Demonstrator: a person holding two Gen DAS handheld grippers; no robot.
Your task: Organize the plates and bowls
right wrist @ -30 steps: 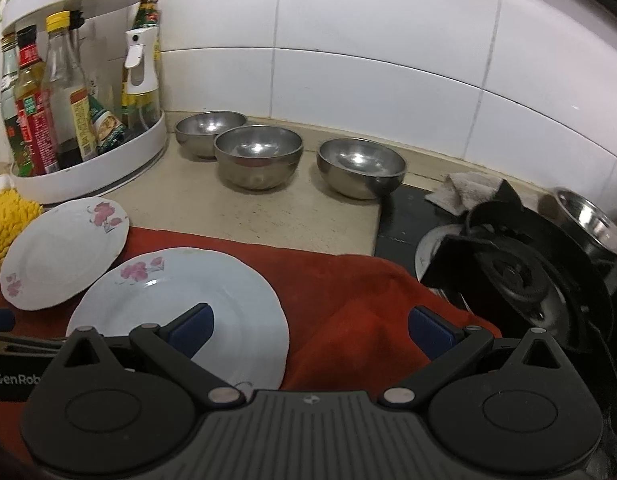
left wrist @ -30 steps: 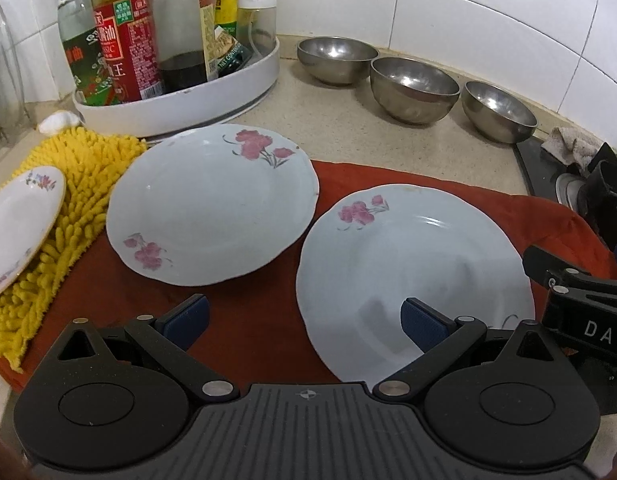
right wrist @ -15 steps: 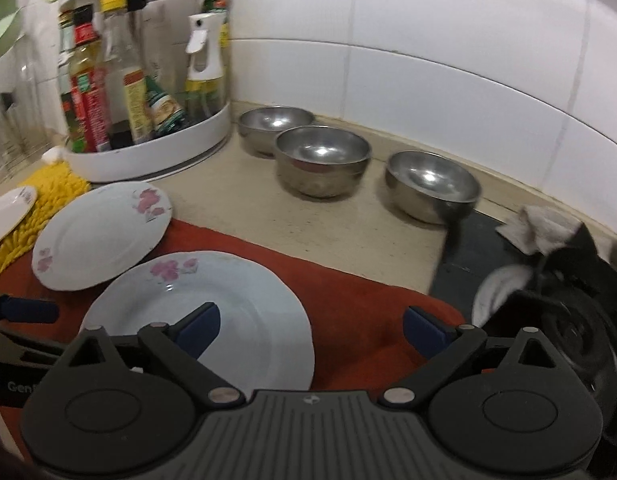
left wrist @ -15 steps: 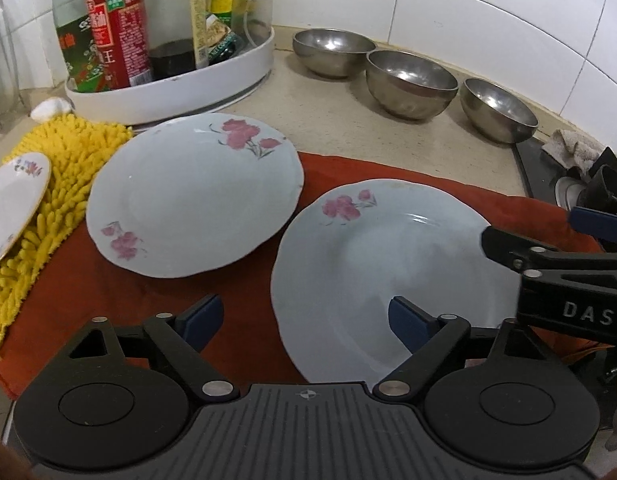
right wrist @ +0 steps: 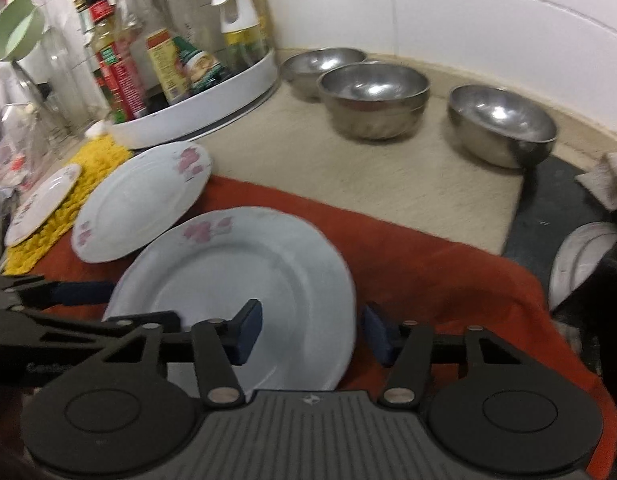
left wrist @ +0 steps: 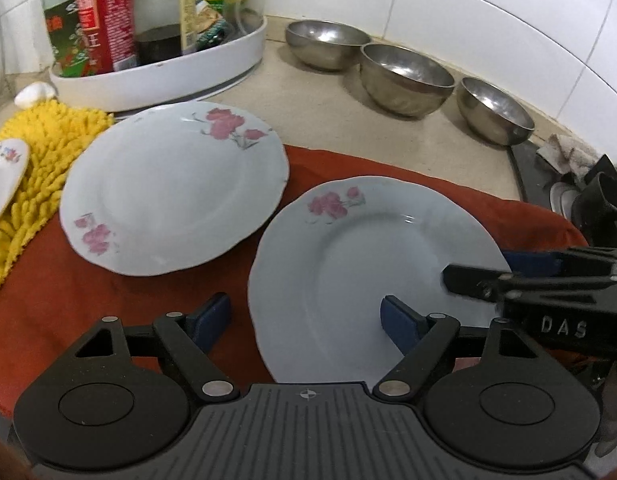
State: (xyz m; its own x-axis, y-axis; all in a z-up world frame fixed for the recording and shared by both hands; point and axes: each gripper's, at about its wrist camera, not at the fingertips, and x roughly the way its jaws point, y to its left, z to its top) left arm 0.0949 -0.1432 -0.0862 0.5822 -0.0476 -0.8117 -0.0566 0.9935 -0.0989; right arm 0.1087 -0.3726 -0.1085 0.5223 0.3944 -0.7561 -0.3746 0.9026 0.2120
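Two pale floral plates lie on a red cloth (left wrist: 108, 292): the near plate (left wrist: 372, 276) (right wrist: 236, 280) and the far plate (left wrist: 172, 188) (right wrist: 144, 204). My left gripper (left wrist: 306, 318) is open, its jaws straddling the near plate's left rim. My right gripper (right wrist: 312, 330) is open, its jaws straddling the same plate's right rim; it shows from the side in the left wrist view (left wrist: 508, 272). Three steel bowls (left wrist: 406, 78) (right wrist: 374, 98) stand in a row by the tiled wall. A small plate (left wrist: 4, 176) rests on a yellow mop cloth (left wrist: 40, 160).
A white turntable tray (left wrist: 160, 64) of sauce bottles stands at the back left. A black stove (right wrist: 568, 208) with a burner and a rag (left wrist: 568, 156) lies to the right. Bare beige counter (right wrist: 348, 176) runs between the cloth and the bowls.
Both grippers have moved in towards the near plate. The right gripper swung left and its jaws narrowed around the plate's right rim. The left gripper's jaws also narrowed.
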